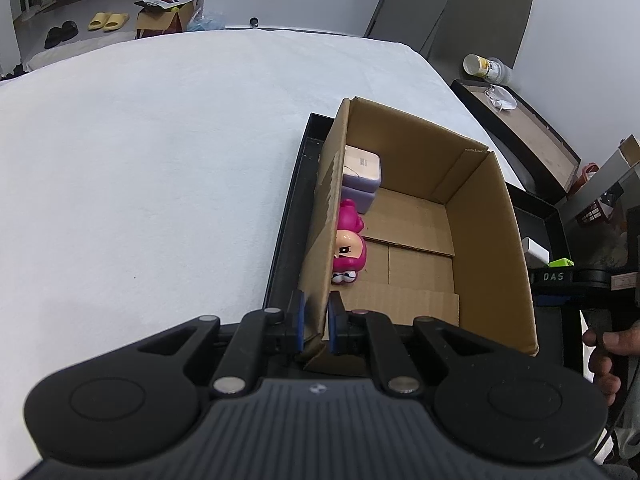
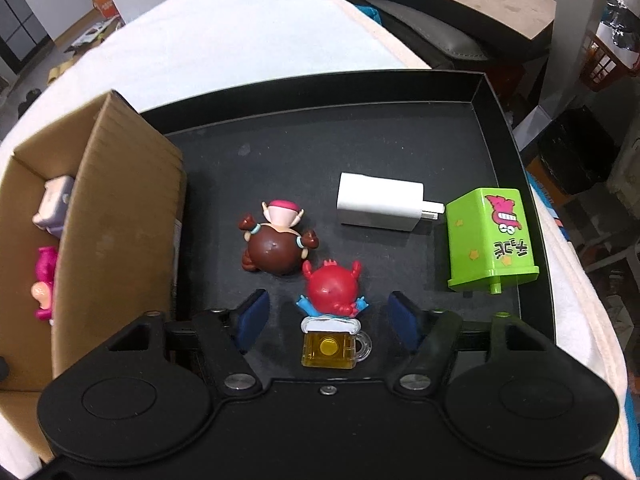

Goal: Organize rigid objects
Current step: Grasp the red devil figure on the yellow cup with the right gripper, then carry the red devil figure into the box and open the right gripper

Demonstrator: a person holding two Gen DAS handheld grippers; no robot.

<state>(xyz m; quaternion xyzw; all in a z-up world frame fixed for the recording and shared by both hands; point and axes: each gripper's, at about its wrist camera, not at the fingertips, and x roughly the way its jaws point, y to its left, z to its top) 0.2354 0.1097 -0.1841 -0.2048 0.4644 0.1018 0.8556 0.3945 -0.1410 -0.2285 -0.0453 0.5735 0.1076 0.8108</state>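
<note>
My left gripper (image 1: 317, 322) is shut on the near left wall of the cardboard box (image 1: 492, 232). Inside the box a pink figure (image 1: 349, 246) lies against that wall, with a lilac case (image 1: 361, 174) behind it. In the right wrist view my right gripper (image 2: 329, 316) hangs over the black tray (image 2: 320, 152), jaws apart on either side of a red figure on a yellow beer mug (image 2: 332, 308); the pads do not touch it. A brown-haired figure (image 2: 276, 246), a white charger (image 2: 380, 201) and a green box (image 2: 490, 238) also lie in the tray.
The box (image 2: 120, 216) stands in the tray's left part, on a white-covered table (image 1: 140, 160). A dark side table (image 1: 520, 128) with a bottle (image 1: 486, 68) stands to the right. A person's hand (image 1: 608, 356) holds the other gripper's handle at the right edge.
</note>
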